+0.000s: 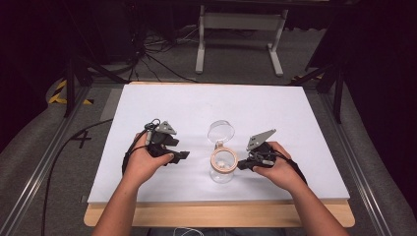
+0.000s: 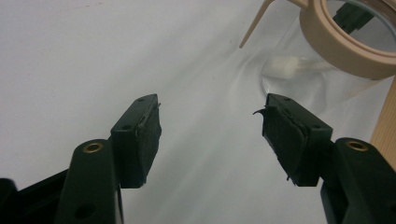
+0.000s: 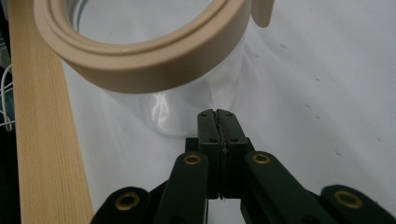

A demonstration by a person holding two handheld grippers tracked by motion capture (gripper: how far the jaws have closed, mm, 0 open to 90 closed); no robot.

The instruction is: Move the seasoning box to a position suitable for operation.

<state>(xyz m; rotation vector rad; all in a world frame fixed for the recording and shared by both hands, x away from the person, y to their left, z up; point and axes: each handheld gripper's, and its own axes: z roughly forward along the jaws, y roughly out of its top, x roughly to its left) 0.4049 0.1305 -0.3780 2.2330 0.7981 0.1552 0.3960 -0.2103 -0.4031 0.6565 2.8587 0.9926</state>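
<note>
Where cables trail — white tabletop (image 1: pixel 196 105).

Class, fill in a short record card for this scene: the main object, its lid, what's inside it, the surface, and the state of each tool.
object: clear jar with tan rim, upright between the two tools
lid: clear lid swung open behind the jar, apparently hinged to the rim
contents: small white pieces at the bottom
surface: white mat on a wooden table
left tool: open, nothing between its jaws, pointing at the jar
right tool: shut, empty, tips close to the jar's wall
</note>
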